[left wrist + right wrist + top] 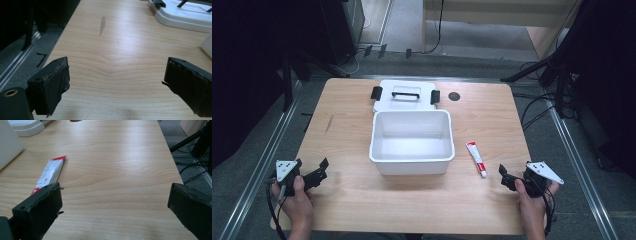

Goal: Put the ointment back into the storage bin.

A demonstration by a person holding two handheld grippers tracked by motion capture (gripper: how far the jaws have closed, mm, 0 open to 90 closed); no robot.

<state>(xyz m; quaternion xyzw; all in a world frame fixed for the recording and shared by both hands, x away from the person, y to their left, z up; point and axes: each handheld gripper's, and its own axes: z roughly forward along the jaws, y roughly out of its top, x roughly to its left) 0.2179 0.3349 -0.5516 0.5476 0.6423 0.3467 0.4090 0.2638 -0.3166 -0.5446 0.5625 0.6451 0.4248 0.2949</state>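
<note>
Seen from above: a pale wooden desk (pixel 362 200) with an open white plastic bin (pixel 412 142) at its centre, nothing visible inside. Just behind the bin and touching its far rim, a flat white lid (pixel 406 95) with a black handle and two black clips; near edge hidden by the bin. Right of the bin, close but apart, a small white-and-red tube (pixel 476 158) lying flat, cap end toward the person. Beyond it near the far edge, a dark round spot (pixel 454 96) on the wood, too small to identify.

At the near left corner, left hand-held gripper (pixel 314 172) held in a hand (pixel 294 202), jaws spread wide, nothing between them. At the near right corner, right hand-held gripper (pixel 506 176) in the other hand (pixel 532 205), partly covered by its grey plate from above.

Left gripper view: black padded jaws far apart over bare wood, a grey smudge (pixel 102 25) on the grain ahead, lid cut off at top right.

Right gripper view: jaws likewise wide apart and holding nothing; tube just beyond the left jaw, its lower end hidden behind that jaw, printing too blurred to read; bin wall cropped at left.
</note>
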